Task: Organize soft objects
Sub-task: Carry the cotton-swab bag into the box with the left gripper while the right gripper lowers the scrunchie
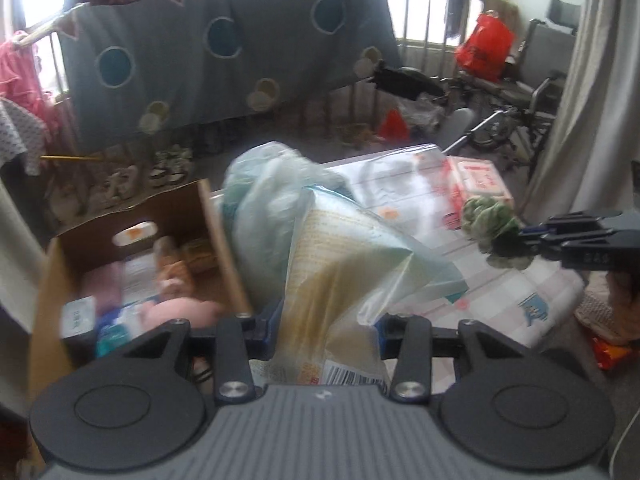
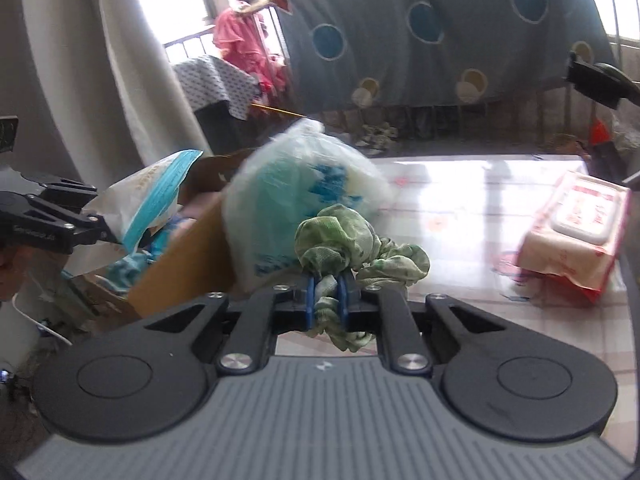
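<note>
- Cluttered room; grey blanket point(image 1: 224, 52) with teal circles hung across barred windows, pale curtain point(image 2: 100, 60) at the side.
- Table point(image 2: 460, 200) under a glossy patterned cover, with an open cardboard box point(image 1: 216, 236) at its left edge, full of soft items and small packs; contents blurred.
- Left gripper point(image 1: 324, 330): jaws held fairly wide, clamped on either side of a crinkly plastic package point(image 1: 344, 264), pale with yellow print and a barcode near the grip. In the right wrist view the package stood raised just over the box's near corner.
- Tied translucent bag point(image 2: 296, 196), teal and blue contents, stood on the table against the box wall, directly behind the held package.
- Right gripper point(image 2: 326, 304): blue pads nearly together, pinching a green-and-white crumpled cloth point(image 2: 344, 244); cloth bulged ahead of the fingertips and trailed below them, lifted above the table.
- Wet-wipe pack point(image 2: 576, 228), pink and red, lay on the table's right side, well apart from both grippers.
</note>
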### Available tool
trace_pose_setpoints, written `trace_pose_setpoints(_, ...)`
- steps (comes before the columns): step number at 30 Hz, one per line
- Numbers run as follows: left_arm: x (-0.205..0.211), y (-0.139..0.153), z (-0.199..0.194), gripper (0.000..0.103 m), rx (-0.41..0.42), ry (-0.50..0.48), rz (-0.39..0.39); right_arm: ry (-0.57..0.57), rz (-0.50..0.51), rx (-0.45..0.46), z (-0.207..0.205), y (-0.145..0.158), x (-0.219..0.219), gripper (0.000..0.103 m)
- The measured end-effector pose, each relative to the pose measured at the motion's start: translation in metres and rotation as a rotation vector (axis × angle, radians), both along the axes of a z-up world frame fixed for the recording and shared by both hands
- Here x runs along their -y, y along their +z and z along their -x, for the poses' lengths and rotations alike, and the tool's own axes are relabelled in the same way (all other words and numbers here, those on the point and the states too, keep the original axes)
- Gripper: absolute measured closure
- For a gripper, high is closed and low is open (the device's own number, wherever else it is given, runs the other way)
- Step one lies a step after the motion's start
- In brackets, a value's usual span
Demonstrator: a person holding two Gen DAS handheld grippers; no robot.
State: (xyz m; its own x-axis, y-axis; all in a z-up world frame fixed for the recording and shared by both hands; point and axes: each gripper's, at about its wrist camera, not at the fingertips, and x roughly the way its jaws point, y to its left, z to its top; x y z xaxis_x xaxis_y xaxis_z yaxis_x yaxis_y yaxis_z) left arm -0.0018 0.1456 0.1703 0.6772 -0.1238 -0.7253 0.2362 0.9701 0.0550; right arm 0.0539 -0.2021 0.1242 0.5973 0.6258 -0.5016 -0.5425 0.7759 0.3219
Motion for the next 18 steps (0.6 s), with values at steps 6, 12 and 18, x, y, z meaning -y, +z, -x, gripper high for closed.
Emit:
trace_pose_setpoints(6, -0.072, -0.051, -0.014, 0.059, -0.163, 0.124, -0.154, 0.166, -0.116, -0.002, 0.002, 0.035, -0.08, 0.092)
trace_pose_setpoints(12, -0.116, -0.112, -0.057, 0.053, -0.356, 0.012, -0.346, 0.271, -0.122, -0.036, -0.004, 0.047, -0.157, 0.091)
trace_pose_setpoints(18, -0.12, -0.144, -0.081, 0.017, -0.513, -0.174, -0.457, 0.317, -0.09, -0.053, -0.009, 0.046, -0.204, 0.09)
